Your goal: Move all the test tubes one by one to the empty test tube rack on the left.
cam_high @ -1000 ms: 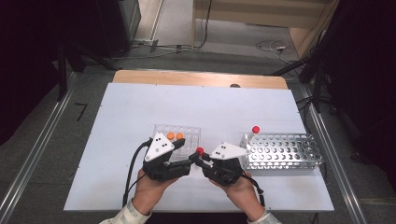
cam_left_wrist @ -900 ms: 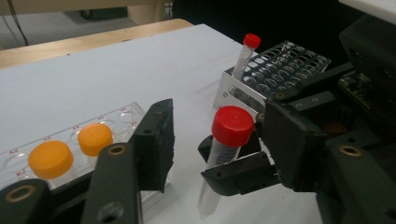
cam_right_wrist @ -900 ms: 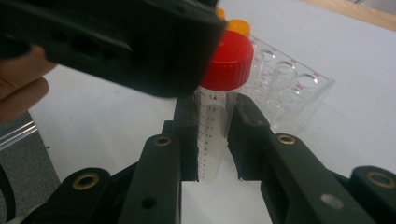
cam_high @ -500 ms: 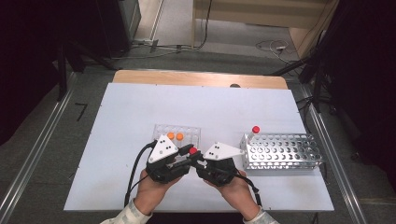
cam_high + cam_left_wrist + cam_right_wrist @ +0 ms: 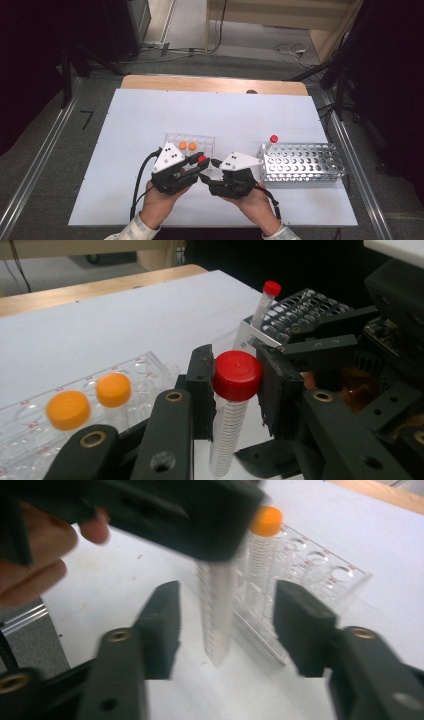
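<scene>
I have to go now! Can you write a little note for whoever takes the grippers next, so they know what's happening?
Left gripper: shut on the red-capped tube, held upright by its cap above the table.
Right gripper: open, jaws on either side of that tube's lower body, not yet closed.
Clear rack: holds two orange-capped tubes.
Metal rack: one red-capped tube stands at its near-left corner.
Done: one tube stands in the metal rack, another is lifted.
Left: probably hand the tube to the right gripper, then seat it in the metal rack.
</scene>
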A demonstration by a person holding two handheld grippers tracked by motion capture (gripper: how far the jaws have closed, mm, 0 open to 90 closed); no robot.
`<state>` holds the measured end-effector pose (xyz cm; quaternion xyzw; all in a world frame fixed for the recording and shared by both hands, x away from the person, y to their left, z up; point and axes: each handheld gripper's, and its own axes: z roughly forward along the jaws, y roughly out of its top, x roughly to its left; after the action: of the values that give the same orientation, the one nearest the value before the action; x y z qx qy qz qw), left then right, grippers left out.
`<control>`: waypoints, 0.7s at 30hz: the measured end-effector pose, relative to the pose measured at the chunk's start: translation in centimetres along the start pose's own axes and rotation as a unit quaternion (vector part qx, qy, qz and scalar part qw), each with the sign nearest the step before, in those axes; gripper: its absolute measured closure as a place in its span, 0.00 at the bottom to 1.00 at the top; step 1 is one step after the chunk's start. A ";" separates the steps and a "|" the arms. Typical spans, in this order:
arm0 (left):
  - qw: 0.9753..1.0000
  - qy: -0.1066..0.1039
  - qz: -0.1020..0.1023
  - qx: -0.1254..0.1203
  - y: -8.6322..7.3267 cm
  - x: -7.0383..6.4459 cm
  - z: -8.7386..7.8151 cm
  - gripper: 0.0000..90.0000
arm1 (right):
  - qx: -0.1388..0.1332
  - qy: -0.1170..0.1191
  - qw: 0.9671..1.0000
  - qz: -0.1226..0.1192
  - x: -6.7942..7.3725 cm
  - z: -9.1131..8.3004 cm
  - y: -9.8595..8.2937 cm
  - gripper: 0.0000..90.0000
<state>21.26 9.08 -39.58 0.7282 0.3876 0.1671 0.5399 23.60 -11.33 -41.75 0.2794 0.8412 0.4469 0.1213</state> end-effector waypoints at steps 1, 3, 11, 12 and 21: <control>1.000 0.001 -0.003 -0.002 0.1 0.1 -0.1 0.78 | -0.001 -0.002 1.000 0.002 -0.2 -0.2 -0.1 0.41; 1.000 0.004 -0.003 -0.004 0.2 0.3 -0.4 0.78 | -0.003 -0.008 1.000 0.005 -0.6 -0.5 -0.2 0.39; 1.000 0.016 -0.012 -0.006 0.5 1.3 -1.3 0.78 | -0.004 -0.032 0.999 0.023 -2.4 -2.4 -1.8 0.37; 1.000 0.017 -0.013 -0.007 0.6 1.4 -1.5 0.78 | -0.004 -0.036 0.999 0.027 -2.7 -2.7 -2.1 0.37; 0.999 0.033 -0.023 -0.017 1.2 2.5 -2.8 0.78 | -0.009 -0.063 0.997 0.049 -4.4 -5.0 -4.4 0.37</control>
<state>21.45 12.59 -37.92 0.7037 0.4194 0.1852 0.5428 23.30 -19.23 -42.72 0.3468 0.8132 0.4413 0.1540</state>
